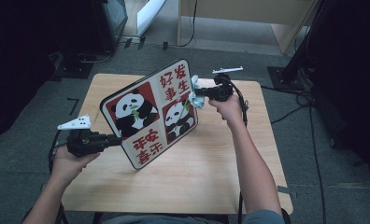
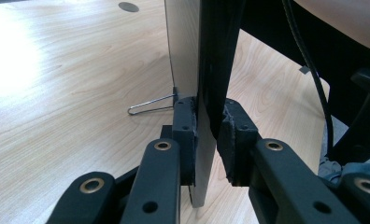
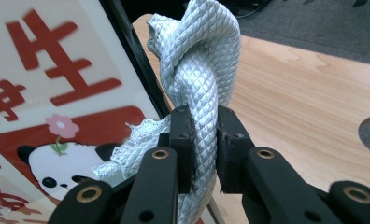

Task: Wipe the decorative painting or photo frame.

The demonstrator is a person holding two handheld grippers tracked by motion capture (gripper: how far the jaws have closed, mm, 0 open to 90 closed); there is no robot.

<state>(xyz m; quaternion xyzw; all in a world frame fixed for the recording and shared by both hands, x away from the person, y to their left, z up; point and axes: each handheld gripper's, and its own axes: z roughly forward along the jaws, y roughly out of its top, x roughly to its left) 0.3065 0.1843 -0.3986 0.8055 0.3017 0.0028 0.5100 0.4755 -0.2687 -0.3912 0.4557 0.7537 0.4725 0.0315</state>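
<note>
A picture board [image 1: 148, 112] with pandas and red characters stands tilted on edge over the wooden table [image 1: 211, 168]. My left gripper [image 1: 114, 138] is shut on its lower left edge; in the left gripper view the jaws clamp the thin board [image 2: 204, 70] from both sides [image 2: 205, 135]. My right gripper [image 1: 202, 94] is shut on a bunched pale grey cloth [image 1: 195, 93] at the board's right edge. In the right gripper view the quilted cloth [image 3: 199, 79] is pinched between the pads [image 3: 204, 149], with the board's printed face [image 3: 52, 93] to its left.
A thin wire stand [image 2: 150, 105] juts from the board's back near the tabletop. Cables [image 1: 295, 100] trail over the grey floor to the right of the table. Dark equipment [image 1: 94, 28] stands behind the table at the left.
</note>
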